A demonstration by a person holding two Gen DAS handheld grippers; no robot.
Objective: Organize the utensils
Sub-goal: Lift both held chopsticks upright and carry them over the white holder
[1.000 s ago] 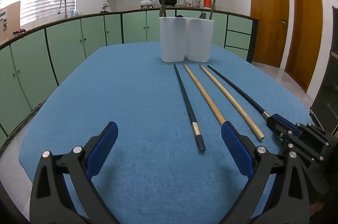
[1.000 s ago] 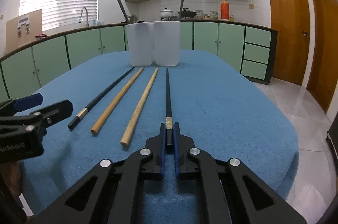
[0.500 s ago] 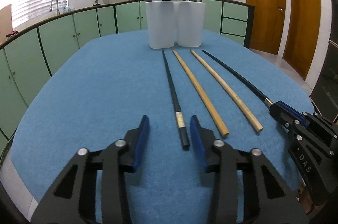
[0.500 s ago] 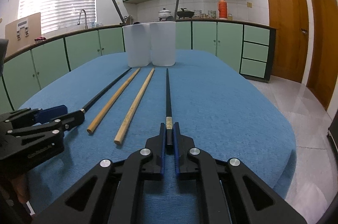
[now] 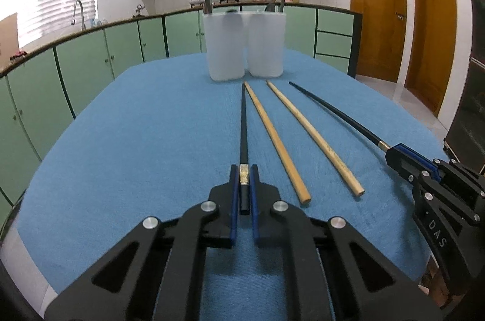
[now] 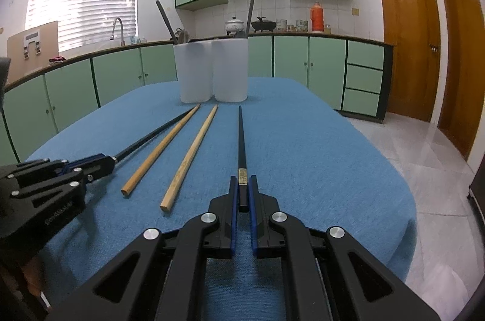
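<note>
Four long chopsticks lie side by side on the blue tablecloth. My left gripper is shut on the near end of the left black chopstick. My right gripper is shut on the near end of the right black chopstick, which also shows in the left wrist view. Two wooden chopsticks lie between them. Two white holders stand at the far end, each with dark utensils sticking out.
The table edge drops off to a tiled floor on the right. Green kitchen cabinets curve around behind and to the left. Wooden doors stand at the right.
My left gripper moved forward over the left black chopstick and closed from wide open onto its near end. My right gripper stayed shut on the right black chopstick.
</note>
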